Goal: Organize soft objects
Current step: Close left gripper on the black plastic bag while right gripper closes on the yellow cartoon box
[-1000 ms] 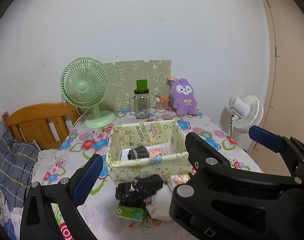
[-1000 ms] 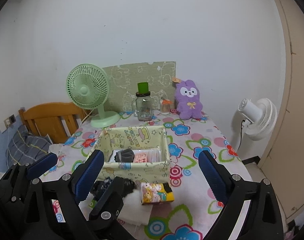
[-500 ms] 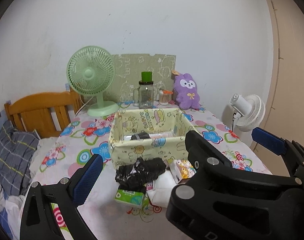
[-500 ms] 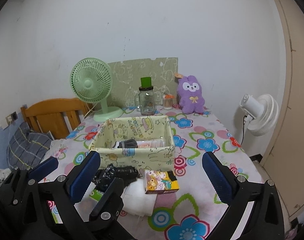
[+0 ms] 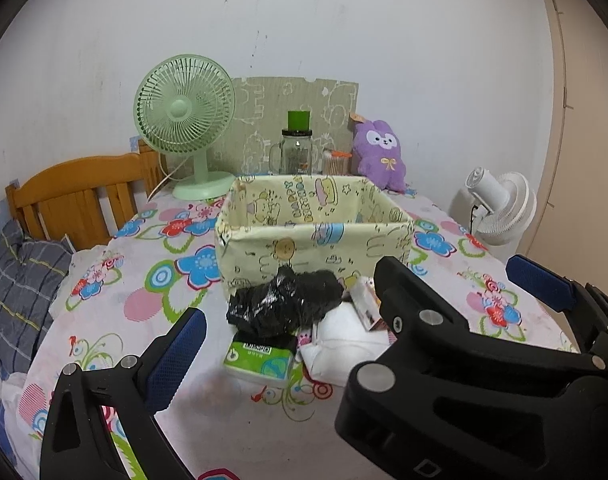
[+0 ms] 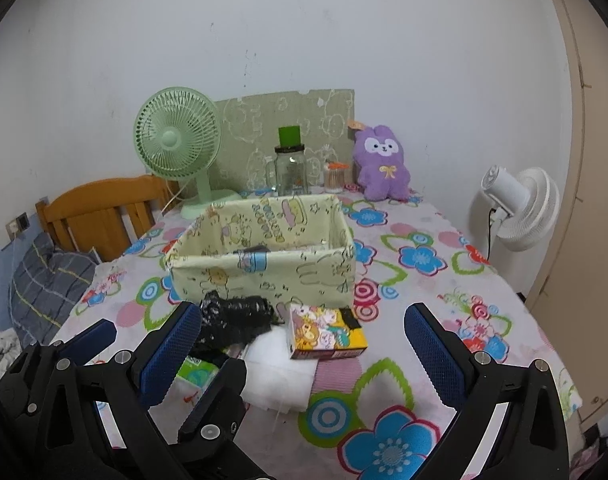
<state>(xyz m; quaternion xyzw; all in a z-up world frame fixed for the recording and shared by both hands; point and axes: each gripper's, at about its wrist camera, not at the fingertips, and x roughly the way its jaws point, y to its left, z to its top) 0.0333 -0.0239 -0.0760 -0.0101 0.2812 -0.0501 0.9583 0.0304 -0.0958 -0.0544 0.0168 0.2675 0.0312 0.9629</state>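
Observation:
A yellow cartoon-print fabric basket (image 5: 315, 248) (image 6: 264, 272) stands mid-table. In front of it lies a small pile: a crumpled black bag (image 5: 284, 304) (image 6: 236, 316), a green tissue pack (image 5: 260, 360), a white soft pad (image 5: 343, 344) (image 6: 280, 376) and a yellow cartoon pack (image 6: 327, 334). A purple plush (image 5: 379, 156) sits at the back. My left gripper (image 5: 300, 340) is open just short of the pile, with its right finger hidden behind the right gripper. My right gripper (image 6: 302, 312) is open wide and empty, with the pile ahead between its fingers.
A green desk fan (image 5: 184, 120), a glass jar with a green lid (image 5: 298, 152) and a small swab jar (image 5: 335, 160) line the back of the floral table (image 5: 164, 280). A wooden chair (image 5: 76, 196) and plaid bedding are left. A white floor fan (image 6: 519, 208) and a door are right.
Both grippers have come down toward the table. The pile now looks larger, and less of the basket's inside shows. The right gripper's fingers stand slightly wider apart.

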